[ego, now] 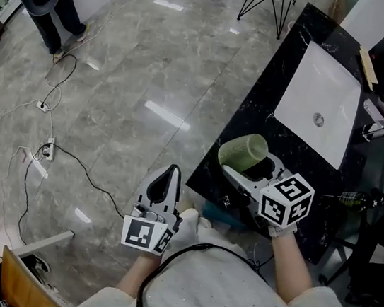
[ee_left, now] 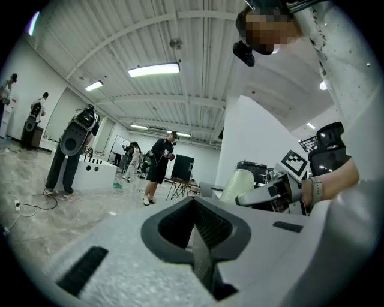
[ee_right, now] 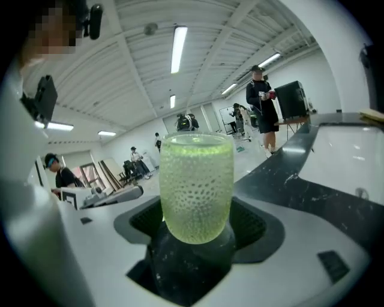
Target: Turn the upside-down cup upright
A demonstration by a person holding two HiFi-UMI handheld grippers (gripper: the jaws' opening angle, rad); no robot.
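Cup (ego: 244, 152) is clamped in my right claw (ego: 248, 168), jaws wide around its wall, tilted above the black counter (ego: 309, 41) near the edge. It appears to be off the surface. Hazard: the bumpy wall slips during rotation and the cup falls floorward. My left claw (ego: 166, 185) is closed and empty.

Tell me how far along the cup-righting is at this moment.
Done: the right gripper is clamped on the green cup, apparently lifted clear of the black counter. In hand: the head view shows the cup tilted, neither inverted nor upright. Left: bring it upright, set it down, release. The left gripper is shut, empty and idle.
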